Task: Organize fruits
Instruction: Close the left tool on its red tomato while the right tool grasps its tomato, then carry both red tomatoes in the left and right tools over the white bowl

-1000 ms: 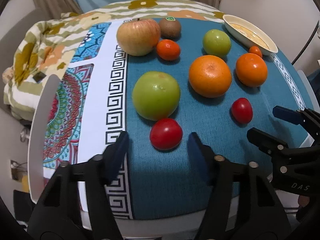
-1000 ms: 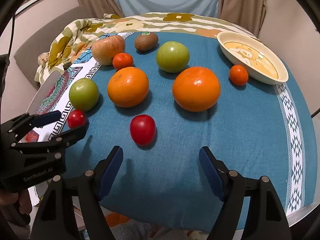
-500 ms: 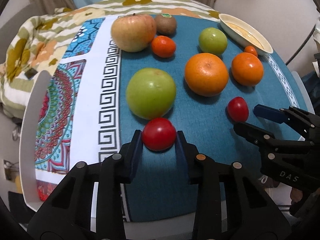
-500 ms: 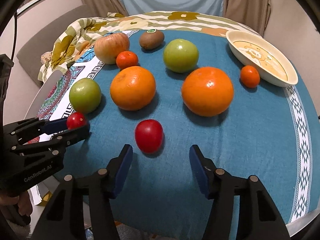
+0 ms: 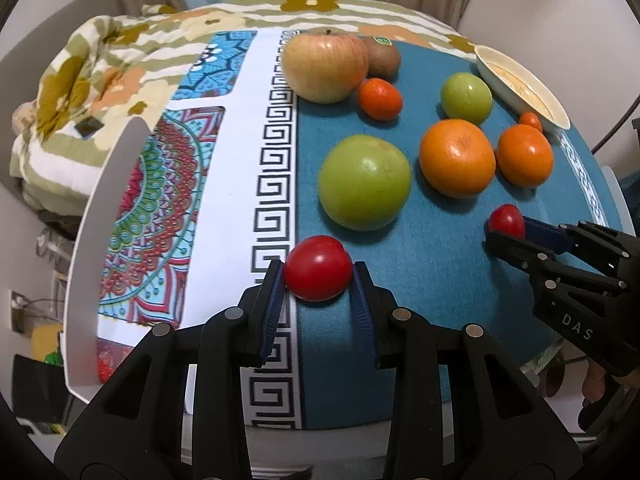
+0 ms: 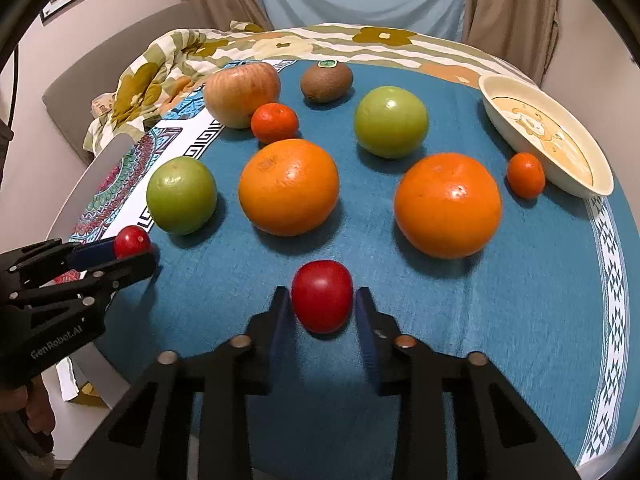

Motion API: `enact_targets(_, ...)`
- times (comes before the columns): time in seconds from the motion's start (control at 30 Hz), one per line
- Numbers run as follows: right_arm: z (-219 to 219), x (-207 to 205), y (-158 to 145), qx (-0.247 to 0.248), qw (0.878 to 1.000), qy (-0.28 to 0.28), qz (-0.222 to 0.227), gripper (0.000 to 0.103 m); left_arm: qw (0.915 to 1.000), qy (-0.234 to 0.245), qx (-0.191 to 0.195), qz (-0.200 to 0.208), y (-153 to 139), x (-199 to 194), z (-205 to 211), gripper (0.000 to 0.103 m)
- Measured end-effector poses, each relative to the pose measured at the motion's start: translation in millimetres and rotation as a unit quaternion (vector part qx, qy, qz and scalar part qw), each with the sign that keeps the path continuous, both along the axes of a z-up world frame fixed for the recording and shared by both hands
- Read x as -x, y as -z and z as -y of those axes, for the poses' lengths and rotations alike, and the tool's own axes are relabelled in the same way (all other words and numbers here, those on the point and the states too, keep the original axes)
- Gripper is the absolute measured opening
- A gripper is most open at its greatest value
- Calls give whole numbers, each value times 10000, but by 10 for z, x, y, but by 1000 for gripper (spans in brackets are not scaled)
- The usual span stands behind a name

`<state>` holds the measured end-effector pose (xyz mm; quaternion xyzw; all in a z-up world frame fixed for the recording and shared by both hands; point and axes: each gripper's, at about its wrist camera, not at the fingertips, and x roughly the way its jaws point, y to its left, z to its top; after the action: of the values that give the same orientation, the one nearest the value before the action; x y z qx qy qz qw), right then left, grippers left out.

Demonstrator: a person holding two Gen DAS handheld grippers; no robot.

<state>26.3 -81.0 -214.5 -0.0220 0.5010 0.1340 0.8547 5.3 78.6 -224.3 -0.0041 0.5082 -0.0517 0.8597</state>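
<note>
The table (image 6: 520,320) carried the whole spread, and the cream bowl (image 6: 600,188) at its far right edge served as the marker. Nearest the bowl sat a small mandarin (image 6: 526,175); the two big oranges (image 6: 448,205) lay further left of it, green fruit beyond. Far left of the bowl, the left hand-held gripper (image 5: 318,292) was clamped on one red tomato (image 5: 318,268). Nearer the bowl, the right hand-held gripper (image 6: 322,312) pinched the other tomato (image 6: 322,296). The risk looked plain: soft round skins squeezed too hard could split, or squirt free on lifting and roll off the edge.
</note>
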Motion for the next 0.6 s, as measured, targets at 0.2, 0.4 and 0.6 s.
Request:
enact_targets(0.2, -27, -3, -134, -3, 10000, -1, 96, 28, 9999, -111, 12, 66, -117, 11, -85, 38)
enact_targets(0.4, -28, -17, -456, -55, 9994, 130, 305, 28, 9995, -134, 87, 266, -416, -15, -161, 38)
enact_targets(0.6, 39, -34, -882, -142, 9970, 380, 656, 28, 9974, 25, 26, 726, -873, -138, -160, 38)
